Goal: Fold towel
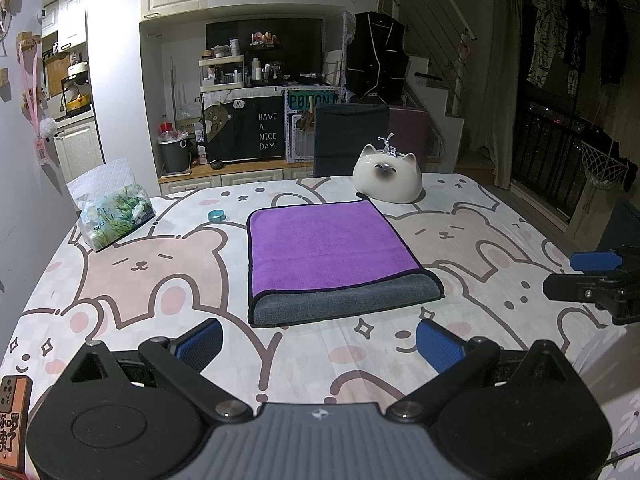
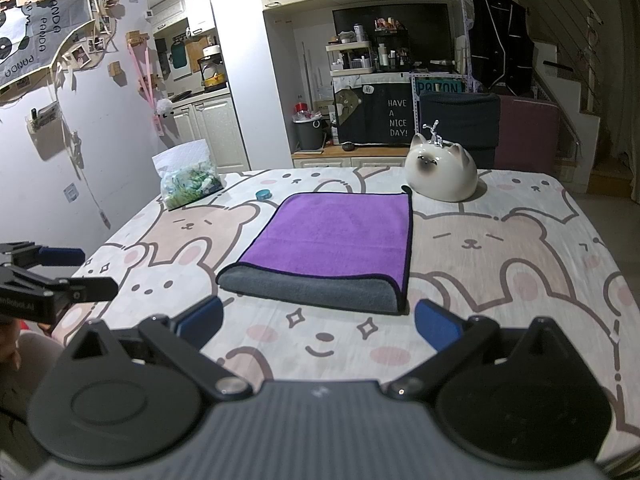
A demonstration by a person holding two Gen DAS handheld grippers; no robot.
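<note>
The towel is lying flat near the middle of the table, on the bear-print cloth, and it is being judged as already folded at least once: a rounded fold is facing the grippers, where the grey underside is wrapping up over the near edge, while the purple face is lying on top with its dark-piped edges stacked along the sides. Whether a further fold is intended cannot be told; if so, a side edge or the far edge is being left as the thing to take. The left gripper is being held with its blue pads spread wide apart, gripping nothing, just short of the fold. The right gripper is likewise being held wide open and empty, near the fold's right end. Open cloth is being left on both sides of the towel and in front of it. At the far right corner the ceramic cat is sitting very close, so room is being narrowed there. The small teal ring and the tissue pack are lying off the far left corner, apart from the towel.
</note>
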